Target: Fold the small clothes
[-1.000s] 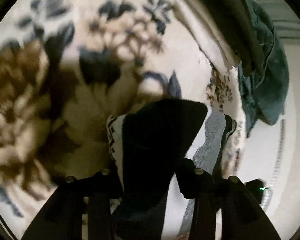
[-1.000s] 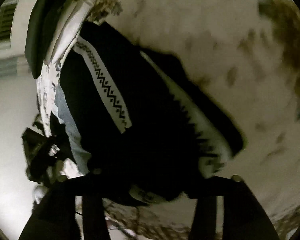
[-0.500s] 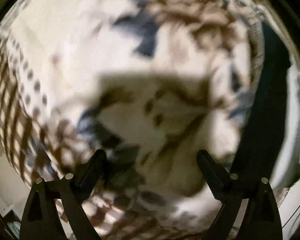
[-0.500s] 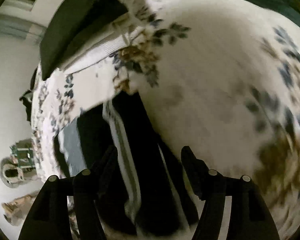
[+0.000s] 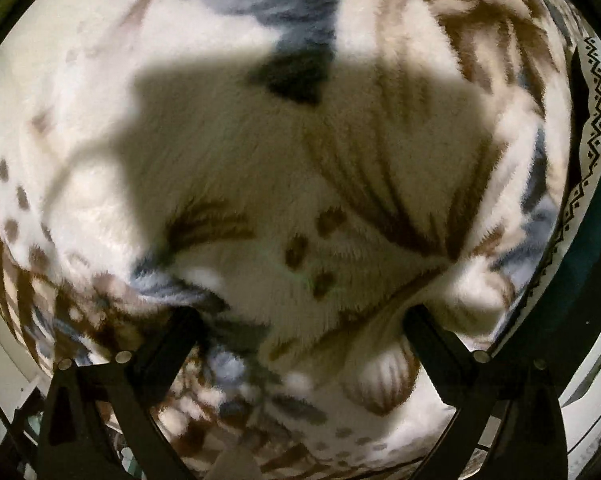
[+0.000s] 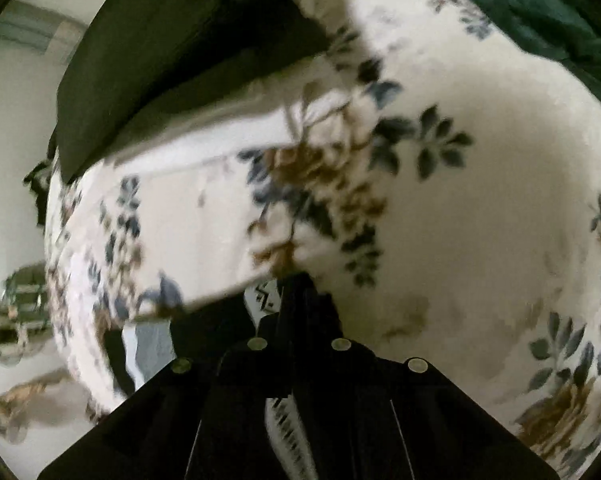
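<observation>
A dark garment with a white zigzag band [image 6: 266, 298] lies on the floral blanket. My right gripper [image 6: 300, 284] points steeply down and is shut on that garment's edge, with dark cloth bunched under the fingers. A grey part of the garment [image 6: 152, 344] shows to its left. In the left wrist view only the zigzag band [image 5: 592, 128] shows, curving along the far right edge. My left gripper [image 5: 300, 314] hangs close over bare blanket, well away from the garment. Its jaws are opening wide, with only blanket pile between them.
The fleecy cream blanket with brown and blue flowers [image 5: 260, 160] fills both views [image 6: 480, 200]. A dark pillow [image 6: 160, 60] lies on white bedding at the back left, and a dark green cloth [image 6: 540, 8] at the back right. The bed edge and pale floor [image 6: 12, 160] are on the left.
My left gripper let go of the dark garment, opened wide and swung over bare blanket. My right gripper moved along the garment and shut on its banded edge.
</observation>
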The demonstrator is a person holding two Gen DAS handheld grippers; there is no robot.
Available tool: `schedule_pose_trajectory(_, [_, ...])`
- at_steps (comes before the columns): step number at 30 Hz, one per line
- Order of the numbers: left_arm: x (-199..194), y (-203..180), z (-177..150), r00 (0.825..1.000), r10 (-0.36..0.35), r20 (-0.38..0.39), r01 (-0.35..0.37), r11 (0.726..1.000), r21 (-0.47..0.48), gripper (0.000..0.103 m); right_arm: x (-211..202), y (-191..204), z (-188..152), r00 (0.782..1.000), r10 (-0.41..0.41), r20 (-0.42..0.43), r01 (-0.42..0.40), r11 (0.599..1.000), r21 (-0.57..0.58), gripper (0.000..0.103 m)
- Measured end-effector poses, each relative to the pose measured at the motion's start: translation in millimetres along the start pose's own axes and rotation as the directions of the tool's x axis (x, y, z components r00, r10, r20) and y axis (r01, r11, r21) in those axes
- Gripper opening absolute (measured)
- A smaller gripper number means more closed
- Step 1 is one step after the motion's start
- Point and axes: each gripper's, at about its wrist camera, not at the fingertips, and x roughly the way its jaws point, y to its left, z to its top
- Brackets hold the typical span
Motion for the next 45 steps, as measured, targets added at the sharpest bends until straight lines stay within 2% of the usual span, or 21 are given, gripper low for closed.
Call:
schedule_pose_trajectory(2, [-2, 0, 0, 1.0, -0.003, 0.013, 0.003, 1.0, 0.003, 0.103, -18, -7, -19, 1.0, 0.027, -0.002, -0.027, 0.999, -0.022, 0.018])
schedule_pose_trajectory(4, [-10, -2, -6, 0.999, -0.005, 0.038, 0.005, 1.0, 0.003, 0.103, -35, -22, -50, 0.998, 0.066, -0.01, -0.066, 0.998, -0.02, 0.057])
schedule_pose_trajectory(8, [-28, -1, -23, 0.995, 0.005, 0.097, -0.006, 1.0, 0.012, 0.103, -34, -53, -115, 0.989, 0.089, -0.121, -0.086, 0.996, 0.031, 0.058])
schedule_pose_trajectory(11, [-39, -9, -33, 0.993, -0.023, 0.117, 0.022, 1.0, 0.011, 0.103, -18, -71, -144, 0.978, 0.121, -0.171, -0.105, 0.989, 0.1, 0.058])
schedule_pose_trajectory(12, [-42, -12, -36, 0.992, -0.033, 0.119, 0.031, 0.999, 0.013, 0.103, -13, -74, -151, 0.975, 0.143, -0.167, -0.123, 0.985, 0.125, 0.044])
schedule_pose_trajectory(13, [-46, -17, -39, 0.992, -0.04, 0.123, 0.037, 0.999, 0.02, 0.103, -11, -74, -157, 0.974, 0.169, -0.149, -0.148, 0.979, 0.139, 0.006])
schedule_pose_trajectory(22, [-64, -56, -47, 0.985, -0.059, 0.164, 0.038, 0.991, 0.127, 0.103, -82, -67, -176, 0.994, 0.076, 0.078, -0.087, 0.985, 0.149, 0.006])
schedule_pose_trajectory(24, [-62, -68, -43, 0.985, -0.069, 0.16, 0.048, 0.99, 0.133, 0.103, -84, -76, -170, 0.997, 0.037, 0.064, -0.045, 0.989, 0.141, 0.006])
schedule_pose_trajectory(26, [-57, -75, -43, 0.986, -0.071, 0.151, 0.051, 0.989, 0.137, 0.103, -65, -94, -167, 0.999, 0.026, -0.033, -0.02, 0.985, 0.171, 0.006])
schedule_pose_trajectory(27, [-55, -79, -47, 0.986, -0.076, 0.147, 0.056, 0.989, 0.138, 0.103, -47, -104, -167, 0.992, 0.039, -0.118, -0.016, 0.981, 0.194, 0.009])
schedule_pose_trajectory(29, [-53, -80, -49, 0.986, -0.084, 0.141, 0.064, 0.988, 0.14, 0.103, -31, -111, -168, 0.979, 0.042, -0.199, 0.005, 0.973, 0.23, 0.026])
schedule_pose_trajectory(30, [-56, -88, -57, 0.986, -0.085, 0.143, 0.065, 0.988, 0.14, 0.103, -32, -115, -170, 0.975, 0.036, -0.218, 0.019, 0.969, 0.247, 0.04])
schedule_pose_trajectory(31, [-54, -86, -58, 0.986, -0.086, 0.144, 0.065, 0.988, 0.143, 0.103, -40, -120, -174, 0.98, 0.05, -0.191, 0.004, 0.963, 0.271, 0.05])
schedule_pose_trajectory(33, [-47, -81, -69, 0.987, -0.081, 0.142, 0.06, 0.987, 0.146, 0.103, -53, -127, -181, 0.987, 0.078, -0.143, -0.03, 0.949, 0.313, 0.053])
schedule_pose_trajectory(36, [-38, -72, -74, 0.988, -0.083, 0.127, 0.066, 0.989, 0.133, 0.103, -59, -139, -199, 0.975, 0.206, -0.082, -0.153, 0.892, 0.425, 0.063])
schedule_pose_trajectory(39, [-30, -63, -76, 0.99, -0.089, 0.113, 0.075, 0.99, 0.121, 0.103, -29, -144, -216, 0.928, 0.363, -0.085, -0.26, 0.794, 0.549, 0.063])
schedule_pose_trajectory(41, [-24, -62, -78, 0.99, -0.091, 0.108, 0.078, 0.99, 0.118, 0.103, -3, -152, -226, 0.877, 0.48, -0.011, -0.356, 0.663, 0.658, 0.049])
schedule_pose_trajectory(42, [-24, -63, -80, 0.99, -0.093, 0.107, 0.081, 0.99, 0.118, 0.103, 7, -151, -230, 0.856, 0.515, 0.038, -0.392, 0.602, 0.696, 0.016])
schedule_pose_trajectory(43, [-22, -63, -83, 0.99, -0.096, 0.107, 0.084, 0.99, 0.117, 0.103, 12, -151, -232, 0.827, 0.55, 0.118, -0.456, 0.531, 0.714, 0.013])
schedule_pose_trajectory(44, [-21, -63, -85, 0.989, -0.099, 0.109, 0.086, 0.989, 0.118, 0.103, 8, -149, -231, 0.813, 0.555, 0.176, -0.502, 0.513, 0.696, 0.012])
schedule_pose_trajectory(45, [-20, -64, -86, 0.989, -0.101, 0.111, 0.088, 0.989, 0.119, 0.103, 0, -144, -229, 0.797, 0.56, 0.226, -0.551, 0.522, 0.651, 0.012])
